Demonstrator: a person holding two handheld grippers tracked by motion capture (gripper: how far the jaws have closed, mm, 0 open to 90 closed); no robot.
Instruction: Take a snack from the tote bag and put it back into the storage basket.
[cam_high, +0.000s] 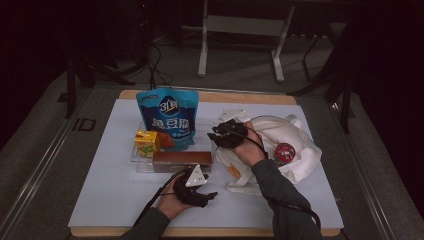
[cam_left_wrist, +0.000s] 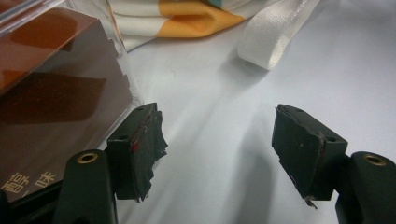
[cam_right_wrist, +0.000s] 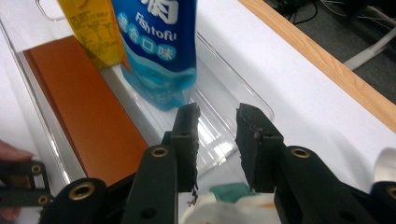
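overhead, right hand (cam_high: 239, 142) above clear tray (cam_high: 137, 159)

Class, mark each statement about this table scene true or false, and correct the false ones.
1. The blue fish-tofu pouch stands in the clear plastic tray. True.
2. The left tongs clamp the brown flat box. False: their jaws stand open, nothing between them, beside the box.
3. A round red badge lies on the white cloth bag. True.
4. The yellow drink carton sits on the bag. False: it is in the tray.
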